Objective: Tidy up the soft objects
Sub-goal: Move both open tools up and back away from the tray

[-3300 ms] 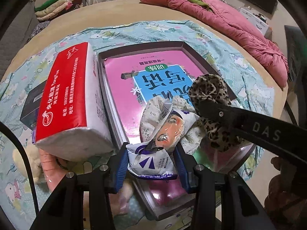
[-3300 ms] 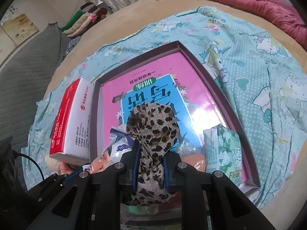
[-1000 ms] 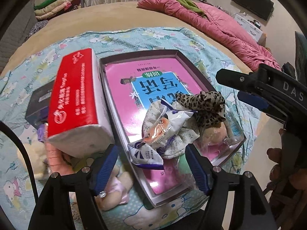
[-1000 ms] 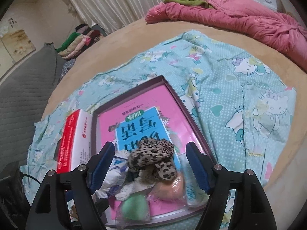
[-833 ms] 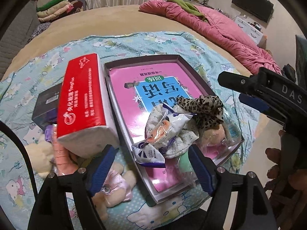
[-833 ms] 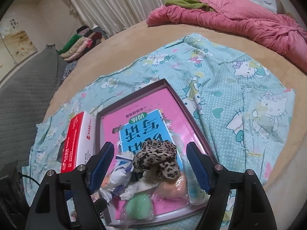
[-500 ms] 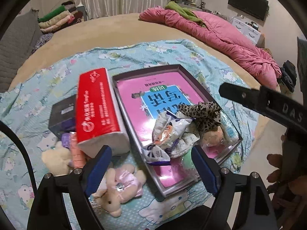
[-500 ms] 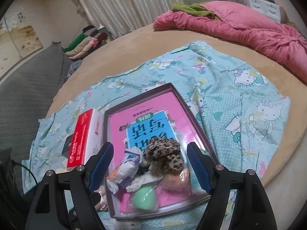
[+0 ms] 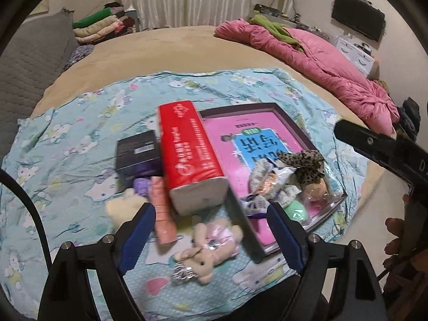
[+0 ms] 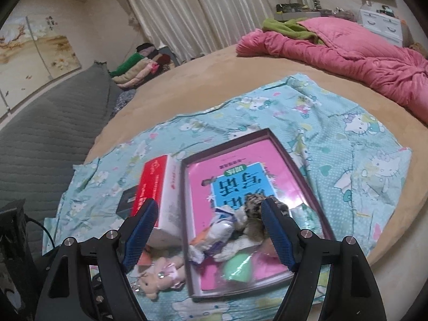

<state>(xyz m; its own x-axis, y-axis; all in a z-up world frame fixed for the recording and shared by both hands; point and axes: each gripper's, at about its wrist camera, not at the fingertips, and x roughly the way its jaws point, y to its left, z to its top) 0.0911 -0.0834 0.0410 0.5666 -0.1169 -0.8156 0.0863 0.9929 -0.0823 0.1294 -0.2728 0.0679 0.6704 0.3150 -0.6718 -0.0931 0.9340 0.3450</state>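
A dark-rimmed tray [image 9: 290, 123] [image 10: 294, 157] with a pink and blue book lies on a Hello Kitty cloth. In its near end sit a leopard-print scrunchie [image 9: 305, 164] [image 10: 252, 200], a crumpled white and blue packet [image 9: 263, 187] [image 10: 222, 230], a peach soft ball [image 9: 317, 187] and a green one [image 9: 297, 211] [image 10: 238, 266]. A small plush bunny [image 9: 206, 248] [image 10: 157, 275] lies beside the tray. My left gripper [image 9: 211, 236] is open and empty above the bunny. My right gripper [image 10: 210, 234] is open and empty, held back above the tray.
A red and white tissue pack [image 9: 190, 155] [image 10: 157, 192] lies left of the tray, with a dark box [image 9: 137, 157], a pink tube [image 9: 161, 208] and a cream plush [image 9: 120, 208] beside it. A pink quilt [image 9: 307, 56] lies at the far right. The bed edge is close on the right.
Both grippers let go of the packet and the scrunchie in the tray, opened wide and pulled back and up. The left view has shifted left toward the bunny.
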